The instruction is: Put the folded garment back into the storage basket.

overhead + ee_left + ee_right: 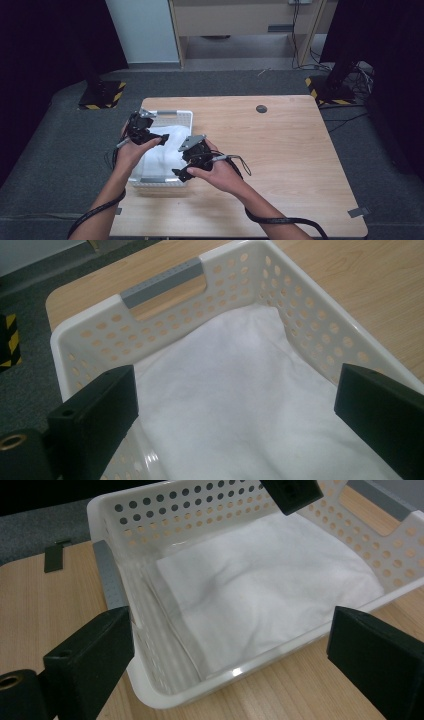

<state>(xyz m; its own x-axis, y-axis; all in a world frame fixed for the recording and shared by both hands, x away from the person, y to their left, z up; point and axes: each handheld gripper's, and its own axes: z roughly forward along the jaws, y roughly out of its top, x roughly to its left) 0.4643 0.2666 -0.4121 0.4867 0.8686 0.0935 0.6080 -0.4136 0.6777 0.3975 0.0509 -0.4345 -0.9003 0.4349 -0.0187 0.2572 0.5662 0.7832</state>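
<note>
A white perforated basket stands at the left of the wooden table, and a white cloth lies flat inside it. My left gripper hovers over the basket's left side. In the left gripper view it is open, its jaws wide apart above the cloth and facing the grey-handled far wall. My right gripper is at the basket's right rim. In the right gripper view it is open over the near rim, with the cloth beyond.
A dark round grommet sits near the table's far edge. Bare wood spreads right of the basket. Black stands with yellow-striped bases rest on the grey floor behind. A jaw of the left gripper hangs over the basket's far wall.
</note>
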